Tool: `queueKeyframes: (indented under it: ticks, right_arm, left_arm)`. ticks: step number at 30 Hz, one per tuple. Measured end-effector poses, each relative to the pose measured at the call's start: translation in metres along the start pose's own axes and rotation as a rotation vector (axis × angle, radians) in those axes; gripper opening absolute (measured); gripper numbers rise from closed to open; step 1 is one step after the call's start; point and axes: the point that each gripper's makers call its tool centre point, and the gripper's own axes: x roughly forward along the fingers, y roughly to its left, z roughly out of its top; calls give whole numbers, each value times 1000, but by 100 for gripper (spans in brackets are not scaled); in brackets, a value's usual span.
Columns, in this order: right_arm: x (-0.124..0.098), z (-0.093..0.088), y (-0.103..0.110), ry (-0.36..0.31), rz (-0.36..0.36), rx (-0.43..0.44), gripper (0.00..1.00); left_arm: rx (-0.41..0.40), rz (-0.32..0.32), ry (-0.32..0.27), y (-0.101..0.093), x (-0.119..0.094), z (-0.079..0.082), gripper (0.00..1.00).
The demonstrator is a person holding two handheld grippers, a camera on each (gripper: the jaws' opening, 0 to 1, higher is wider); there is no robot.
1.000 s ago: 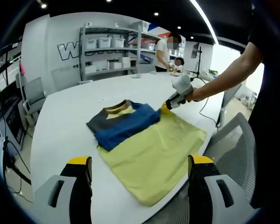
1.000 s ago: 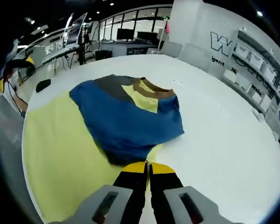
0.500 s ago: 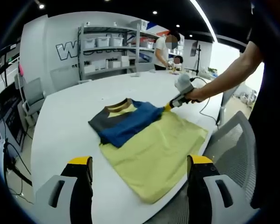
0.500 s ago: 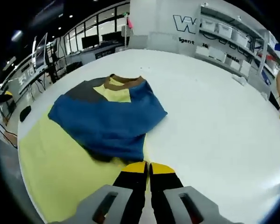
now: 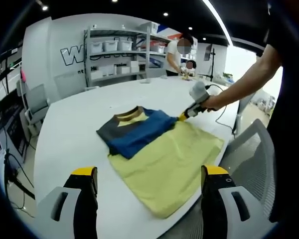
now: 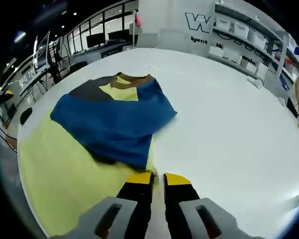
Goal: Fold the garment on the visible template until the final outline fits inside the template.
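On the white tabletop (image 5: 65,134), the left tool (image 5: 144,199) stands wide apart, holding nothing. The folded blue garment (image 5: 134,130) lies on the yellow template (image 5: 174,162), overhanging its far corner. The right tool (image 6: 158,178) sits at the template's edge, jaws barely parted, nothing visibly between them; wall lettering begins "W" (image 6: 195,22).

The folded garment (image 6: 112,118), blue with a dark grey panel, yellow chest patch and brown collar, lies flat just ahead of the right gripper (image 6: 158,179), partly overlapping the pale yellow template (image 6: 55,174) spreading to that claw's left.
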Motion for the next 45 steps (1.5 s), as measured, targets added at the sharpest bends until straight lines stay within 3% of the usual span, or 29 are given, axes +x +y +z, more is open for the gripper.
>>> queueKeyframes:
  ticks: [9,19,28,45]
  right_arm:
    - [-9,2,-11,-3,-11,-32,10]
    - [-8,30,-23,-44,-20,-48,10]
    - [1,56,-20,-82,14,-107,13]
    - [16,83,-23,-90,45,-183,14]
  left_arm:
    - [6,-8,-9,-1,1,1,83]
    - [15,-1,-27,3,2,8,86]
    - [14,13,-27,9,1,10,85]
    - [4,30,-42,12,3,13,87]
